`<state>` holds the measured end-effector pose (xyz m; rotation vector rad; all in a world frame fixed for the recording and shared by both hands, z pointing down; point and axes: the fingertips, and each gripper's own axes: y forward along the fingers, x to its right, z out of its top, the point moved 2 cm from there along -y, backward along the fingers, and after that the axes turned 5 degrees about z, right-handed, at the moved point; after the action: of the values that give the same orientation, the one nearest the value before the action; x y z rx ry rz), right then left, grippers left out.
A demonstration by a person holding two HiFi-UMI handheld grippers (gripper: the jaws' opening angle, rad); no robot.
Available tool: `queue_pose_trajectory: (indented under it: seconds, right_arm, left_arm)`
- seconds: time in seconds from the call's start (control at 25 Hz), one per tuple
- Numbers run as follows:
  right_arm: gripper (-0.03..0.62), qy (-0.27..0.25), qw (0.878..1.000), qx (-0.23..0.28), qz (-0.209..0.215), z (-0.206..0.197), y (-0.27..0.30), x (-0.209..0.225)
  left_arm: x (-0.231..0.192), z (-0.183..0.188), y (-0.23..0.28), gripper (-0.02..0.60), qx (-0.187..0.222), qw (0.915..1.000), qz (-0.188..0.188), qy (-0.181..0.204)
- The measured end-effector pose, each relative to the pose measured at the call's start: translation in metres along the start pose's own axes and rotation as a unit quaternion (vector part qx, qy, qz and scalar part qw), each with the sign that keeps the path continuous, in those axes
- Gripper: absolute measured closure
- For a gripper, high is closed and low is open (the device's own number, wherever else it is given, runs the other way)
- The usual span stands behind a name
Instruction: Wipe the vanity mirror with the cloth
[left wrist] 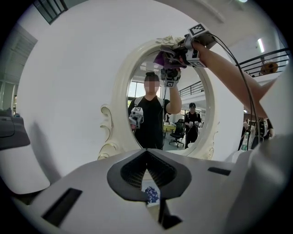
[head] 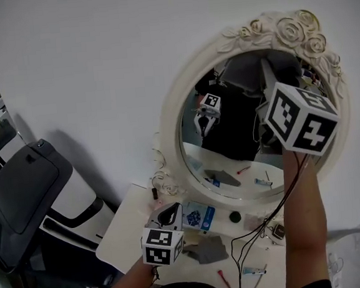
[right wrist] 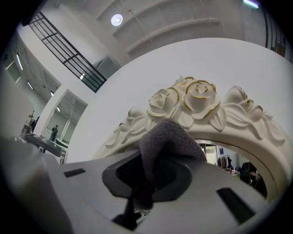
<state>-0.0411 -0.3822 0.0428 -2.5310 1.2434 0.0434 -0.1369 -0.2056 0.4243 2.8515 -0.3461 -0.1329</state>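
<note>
Protruding from right hand-held gripper (right wrist: 147, 182): cloth (right wrist: 170, 139)

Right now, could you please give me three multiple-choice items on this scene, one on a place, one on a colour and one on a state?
1. Where is the right gripper?
A. at the top of the mirror frame, by the roses
B. at the frame's bottom edge
C. at the frame's left edge

2. What colour is the cloth?
A. red
B. grey
C. yellow

3. How do the jaws of the left gripper stand?
A. clamped on the cloth
B. wide apart
C. together, with nothing between them

Answers:
1 A: the carved roses stand just beyond the jaws in the right gripper view.
2 B: the cloth pinched in the right gripper is grey.
3 C: the left gripper view shows its jaws meeting with nothing held.
</note>
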Motion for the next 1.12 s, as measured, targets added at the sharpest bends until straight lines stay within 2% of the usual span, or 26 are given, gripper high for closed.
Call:
queue_pose_trajectory:
  seconds: [0.28,0.52,0.76,1.12]
  right_arm:
    - [0.549,-0.006,1.000,0.023,-0.011,-0.004,0.006,-0.007]
    - [0.549,0.008,0.999,0.025,0.021,-0.020,0.019,-0.037]
    - [0.549,-0.015,0.999,0.022,0.044,-0.057,0.032,-0.076]
    - [0.551,-0.021,0.996,-0.023,0.086,-0.145,0.041,-0.139]
  left_arm:
    - [-0.021,-0.009,0.003,0.575,-0.011,0.9997,-0.004,-0.024]
    - [-0.018,-0.012,0.005,0.575,-0.014,0.9998,-0.008,-0.006]
    - [-0.027,-0.017,0.003,0.575,-0.021,0.9997,0.004,-0.011]
    - [-0.030,-0.021,0.004,0.575,-0.025,0.9995,0.012,-0.018]
